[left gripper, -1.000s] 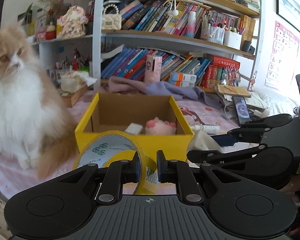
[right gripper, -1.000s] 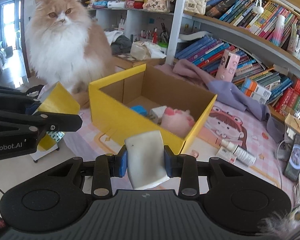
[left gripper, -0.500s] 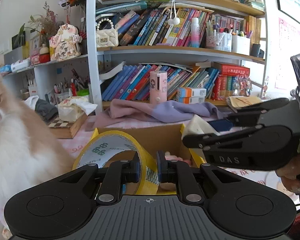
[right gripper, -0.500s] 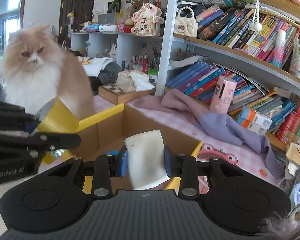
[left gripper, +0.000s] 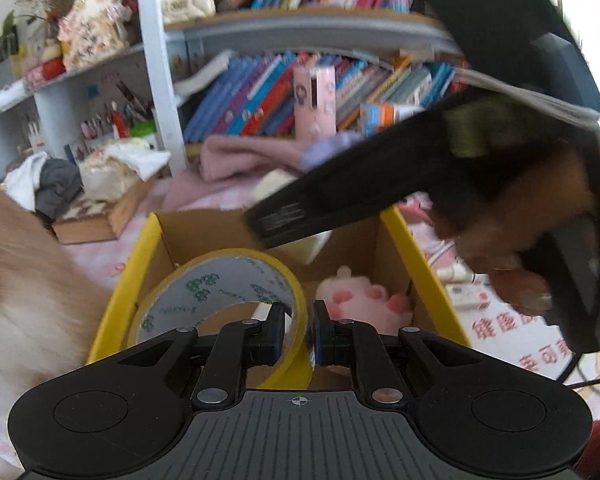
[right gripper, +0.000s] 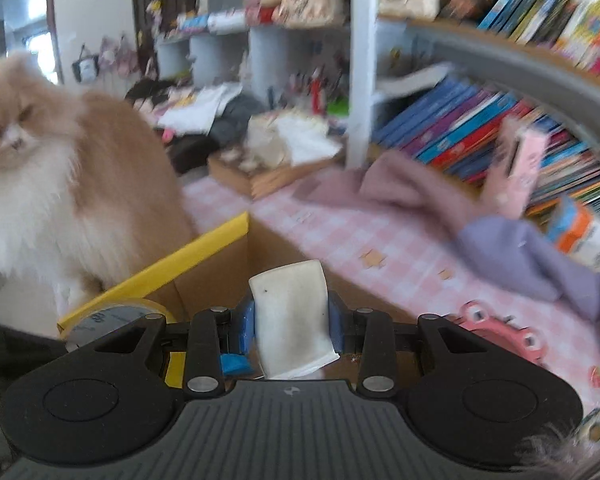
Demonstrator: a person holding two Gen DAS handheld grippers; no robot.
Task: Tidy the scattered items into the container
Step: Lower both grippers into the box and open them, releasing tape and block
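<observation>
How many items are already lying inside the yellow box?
2 visible: a pink plush toy at the right inside the yellow box, a blue item near its floor. Others may be hidden.

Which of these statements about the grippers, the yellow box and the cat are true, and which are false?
1. The left gripper is shut on a yellow tape roll. True.
2. The right gripper is empty. False: it holds a white block.
3. A pink plush toy lies inside the yellow cardboard box. True.
4. The cat sits inside the box. False: it sits beside it.
</observation>
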